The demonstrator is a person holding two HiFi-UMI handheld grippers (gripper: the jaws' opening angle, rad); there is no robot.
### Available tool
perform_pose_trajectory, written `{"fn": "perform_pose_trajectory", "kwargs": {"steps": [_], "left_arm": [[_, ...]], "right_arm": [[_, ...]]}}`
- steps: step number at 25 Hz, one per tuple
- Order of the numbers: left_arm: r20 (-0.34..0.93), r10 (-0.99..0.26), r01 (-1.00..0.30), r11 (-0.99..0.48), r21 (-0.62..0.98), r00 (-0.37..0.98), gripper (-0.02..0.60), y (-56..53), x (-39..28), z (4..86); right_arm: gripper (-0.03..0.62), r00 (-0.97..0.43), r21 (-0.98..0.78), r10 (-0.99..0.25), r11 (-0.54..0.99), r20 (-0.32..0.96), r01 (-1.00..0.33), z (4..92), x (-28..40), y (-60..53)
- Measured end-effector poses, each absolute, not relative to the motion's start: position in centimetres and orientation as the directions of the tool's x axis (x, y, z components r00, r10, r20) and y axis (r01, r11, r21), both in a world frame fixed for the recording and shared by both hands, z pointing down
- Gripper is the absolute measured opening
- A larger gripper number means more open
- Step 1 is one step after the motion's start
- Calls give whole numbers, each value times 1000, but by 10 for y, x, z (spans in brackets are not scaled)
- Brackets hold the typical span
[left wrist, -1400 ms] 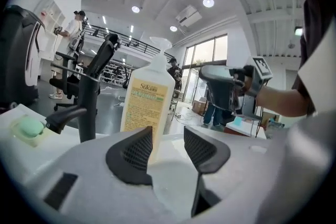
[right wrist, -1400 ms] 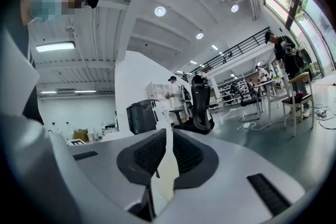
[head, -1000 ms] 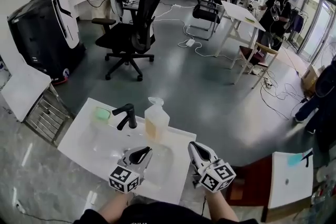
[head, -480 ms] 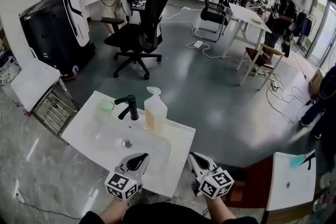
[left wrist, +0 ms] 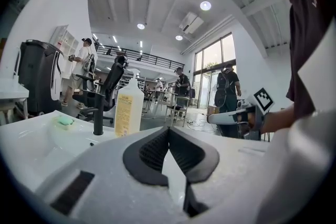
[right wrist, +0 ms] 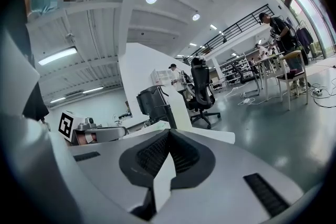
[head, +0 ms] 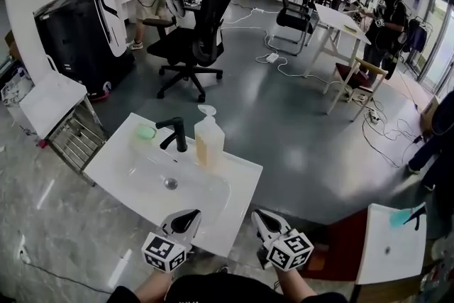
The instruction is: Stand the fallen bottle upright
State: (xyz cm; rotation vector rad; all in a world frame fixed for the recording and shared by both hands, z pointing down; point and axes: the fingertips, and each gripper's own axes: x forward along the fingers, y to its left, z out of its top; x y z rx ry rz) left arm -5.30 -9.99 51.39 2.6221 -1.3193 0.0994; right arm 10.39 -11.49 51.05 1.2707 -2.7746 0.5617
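Left tongs [head: 186,213], right tongs [head: 261,213] further back from sink [head: 113,168]; both closed, empty; forearms [head: 151,285] cut off.

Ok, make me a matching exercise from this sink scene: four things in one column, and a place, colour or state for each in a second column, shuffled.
Things
1. pump bottle
2. faucet
3. green sponge
4. left gripper

Place, colour or state
A. shut, nothing between its jaws
B. lying on the sink rim, left of the faucet in the head view
C. standing upright, right of the faucet in the head view
D. black, behind the drain

Pairs: 1-C, 2-D, 3-B, 4-A
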Motion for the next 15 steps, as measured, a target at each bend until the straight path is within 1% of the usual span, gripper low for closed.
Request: {"fn": "perform_pose_trajectory", "kwargs": {"steps": [15], "left_arm": [[145,-780,-792,-589,157,609,20,-98,-48,514]], "right_arm": [[2,-663,-325,-726,593,181,-737,518,103,-110]]}}
